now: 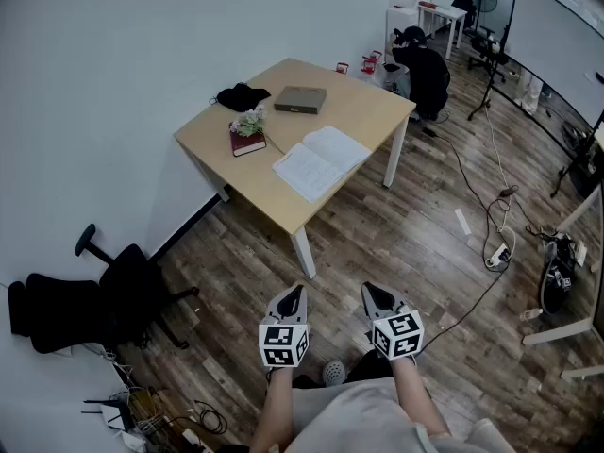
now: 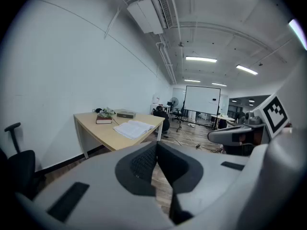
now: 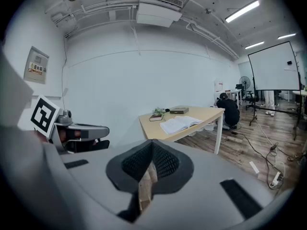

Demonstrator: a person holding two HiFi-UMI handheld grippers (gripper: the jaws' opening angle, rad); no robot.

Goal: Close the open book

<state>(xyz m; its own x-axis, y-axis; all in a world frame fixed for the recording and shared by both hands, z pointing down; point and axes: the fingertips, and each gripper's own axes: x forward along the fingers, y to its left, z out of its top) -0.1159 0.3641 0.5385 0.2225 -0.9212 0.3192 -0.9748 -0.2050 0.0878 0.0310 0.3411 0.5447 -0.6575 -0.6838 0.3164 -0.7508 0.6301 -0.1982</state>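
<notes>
The left claw (image 1: 294,292) is closed, its dark ribbed pads pressed together with nothing between them. The right claw (image 1: 371,289) is closed and empty as well. The two are held side by side, low in front of the person's lap and over the wooden floor (image 1: 406,243). Each carries its cube of square markers and points toward the bench (image 1: 359,107). Both are well apart from it.

The open book (image 1: 321,161) lies flat on the light wooden bench top, pages up. It sits on the half nearer the claws, close to the near edge. It is a thick, large-format volume with white pages covered in fine grey print too small to read. The two halves of the pages arch gently away from a central crease, and nothing rests on them.

Behind the book, toward the wall, a closed dark red book (image 1: 248,144) lies with a small flowering plant (image 1: 249,121) on top of it. Further back are a flat brown box (image 1: 300,99) and a crumpled black item (image 1: 243,95).

A black office chair (image 1: 123,286) stands by the wall to the left. Beyond the bench's far corner a person in black (image 1: 425,75) crouches on the floor. At the right of the room is a projection screen (image 1: 557,36), and cables trail across the floorboards.
</notes>
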